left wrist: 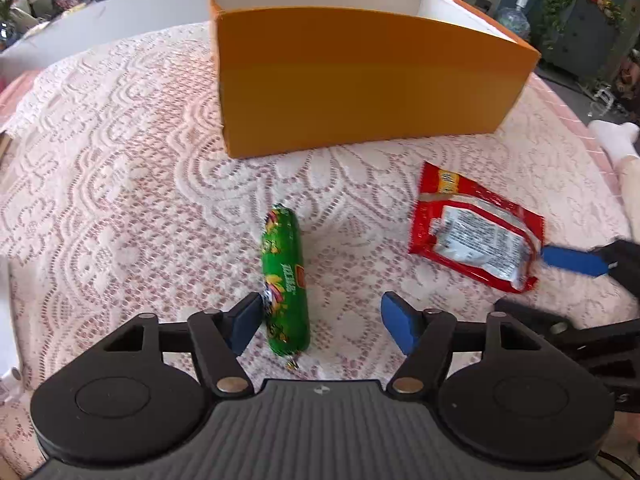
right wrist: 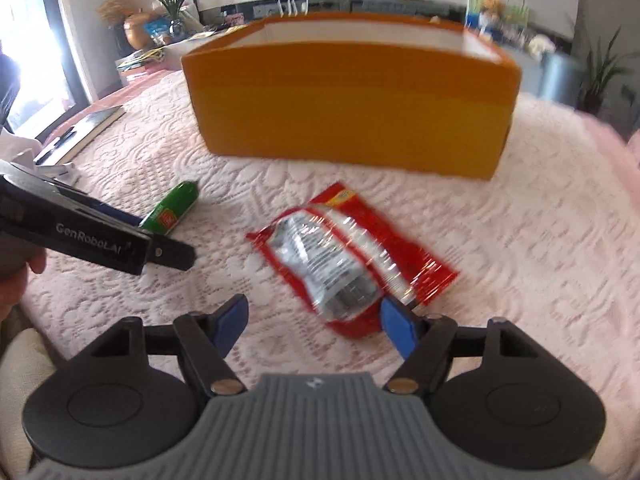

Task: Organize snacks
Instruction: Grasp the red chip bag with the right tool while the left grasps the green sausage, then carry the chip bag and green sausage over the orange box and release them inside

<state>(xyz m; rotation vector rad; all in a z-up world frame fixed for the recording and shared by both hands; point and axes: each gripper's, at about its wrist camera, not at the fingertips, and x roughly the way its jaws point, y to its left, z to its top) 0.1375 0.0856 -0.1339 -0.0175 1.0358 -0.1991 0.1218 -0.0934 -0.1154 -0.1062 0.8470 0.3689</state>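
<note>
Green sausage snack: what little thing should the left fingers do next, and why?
Probably close on it. The green sausage snack already lies between the left gripper fingers, one finger beside it, the other apart. The orange box waits open behind, so a grip likely comes first.

The left gripper [left wrist: 320,322] points steeply down, its blue-padded jaws spread wide apart, the left pad [left wrist: 246,322] touching whatever lies between them while the right pad stands clear. The right gripper [right wrist: 314,326] also tilts downward with its jaws parted (its view is blurred), its right pad [right wrist: 396,326] at the edge of a packet, not pinching it. A bare hand [right wrist: 20,280] grips the left gripper's handle.
</note>
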